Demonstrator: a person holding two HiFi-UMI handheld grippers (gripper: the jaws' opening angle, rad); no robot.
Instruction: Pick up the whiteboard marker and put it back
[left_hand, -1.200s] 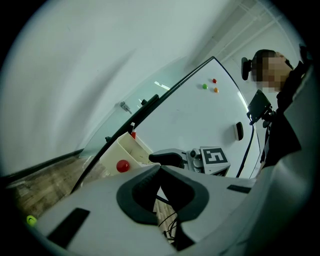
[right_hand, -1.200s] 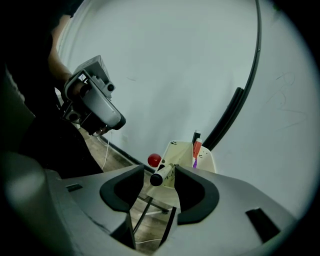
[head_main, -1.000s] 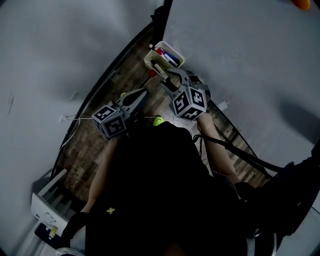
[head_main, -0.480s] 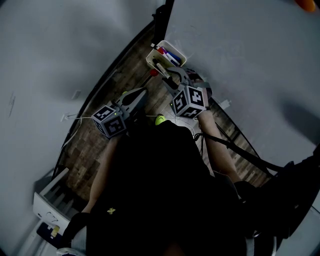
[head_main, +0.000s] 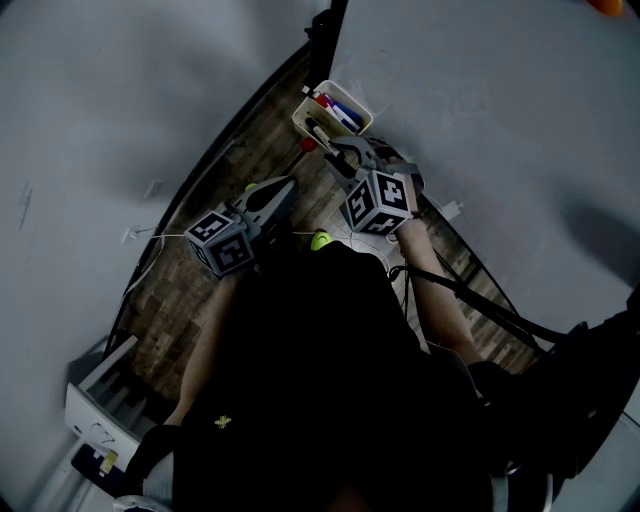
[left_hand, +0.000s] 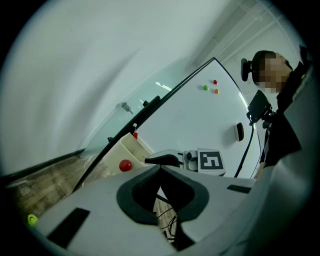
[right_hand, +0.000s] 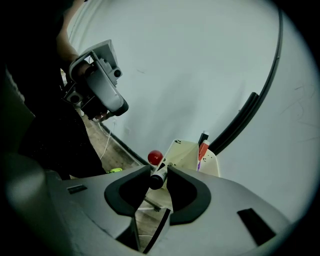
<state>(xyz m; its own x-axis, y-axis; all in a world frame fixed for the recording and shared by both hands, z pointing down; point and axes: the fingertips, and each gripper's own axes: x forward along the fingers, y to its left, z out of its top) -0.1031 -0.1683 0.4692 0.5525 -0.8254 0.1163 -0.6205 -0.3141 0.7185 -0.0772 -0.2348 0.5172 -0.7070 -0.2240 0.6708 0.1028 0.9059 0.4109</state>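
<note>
Right gripper (right_hand: 158, 168) has just been closing, and now it's got the black whiteboard marker (right_hand: 157, 180) pinched between both pads. The butt end faces the camera and the rest pokes out toward the cream tray (right_hand: 184, 153) at the edge of the whiteboard (right_hand: 200, 75). Can't tell if the far tip is touching the tray or not. There's a red round thing (right_hand: 155, 157) right beside the tray, and a red marker (right_hand: 201, 149) stands at its far end. My left gripper (left_hand: 160, 167) is doing nothing: jaws together, nothing in them, held off to the side over the wood floor (head_main: 190, 270), apart from the tray.
</note>
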